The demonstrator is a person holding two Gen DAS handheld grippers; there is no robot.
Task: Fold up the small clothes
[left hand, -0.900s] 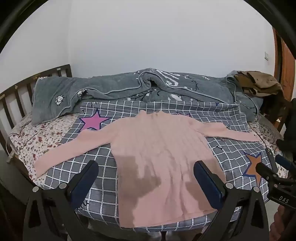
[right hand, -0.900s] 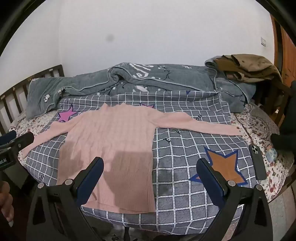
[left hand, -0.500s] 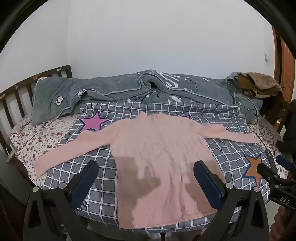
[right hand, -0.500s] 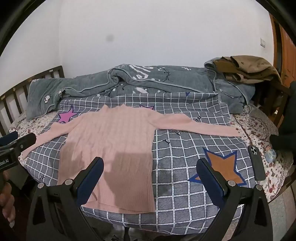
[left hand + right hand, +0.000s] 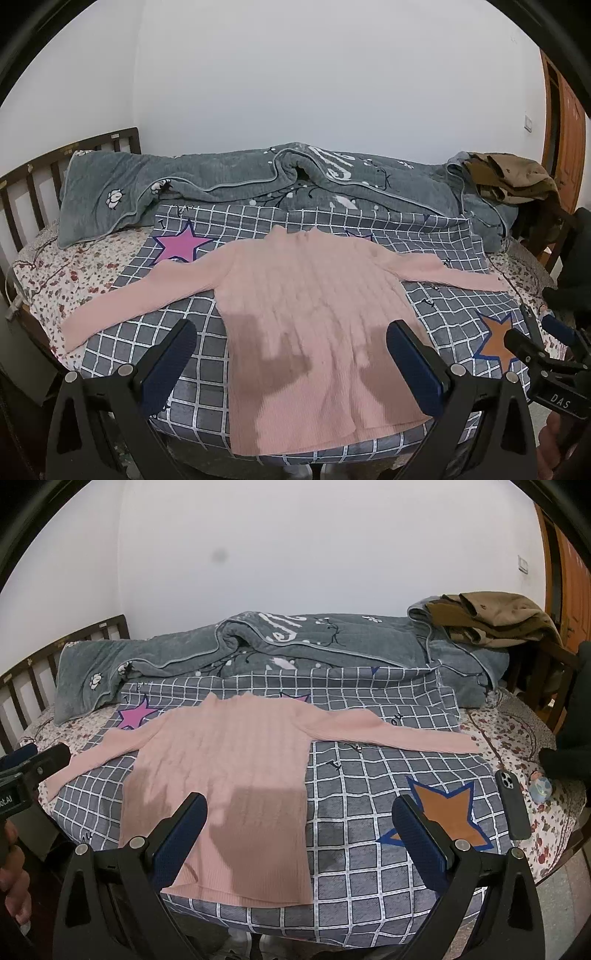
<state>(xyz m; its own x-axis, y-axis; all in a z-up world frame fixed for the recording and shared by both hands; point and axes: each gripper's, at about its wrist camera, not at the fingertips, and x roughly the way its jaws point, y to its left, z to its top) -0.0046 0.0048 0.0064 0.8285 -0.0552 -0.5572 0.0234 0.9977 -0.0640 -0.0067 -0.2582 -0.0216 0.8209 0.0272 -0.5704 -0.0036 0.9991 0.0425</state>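
Pink sweater (image 5: 310, 317) lies flat, front up, both sleeves spread out to the sides, on the grey checked blanket (image 5: 436, 236) covering the bed (image 5: 85, 266). Sweater hem sits at the blanket's near edge, collar toward the rumpled grey quilt (image 5: 229, 177) piled behind the sweater. Left gripper (image 5: 291, 363) hovers above the sweater's lower half, jaws spread wide, nothing between them, not touching fabric. Right gripper (image 5: 299, 836) also wide open and empty, to the right of the sweater's hem, over the sweater edge and bare blanket. Gripper shadows fall on the sweater body. Orange star print (image 5: 443, 812) right of the sweater; pink star print (image 5: 181, 243) by its left shoulder. Black phone (image 5: 511, 805) and small blue toy (image 5: 541, 786) further right of the sweater. Brown clothes (image 5: 495, 620) heaped on the quilt, far right of the sweater.
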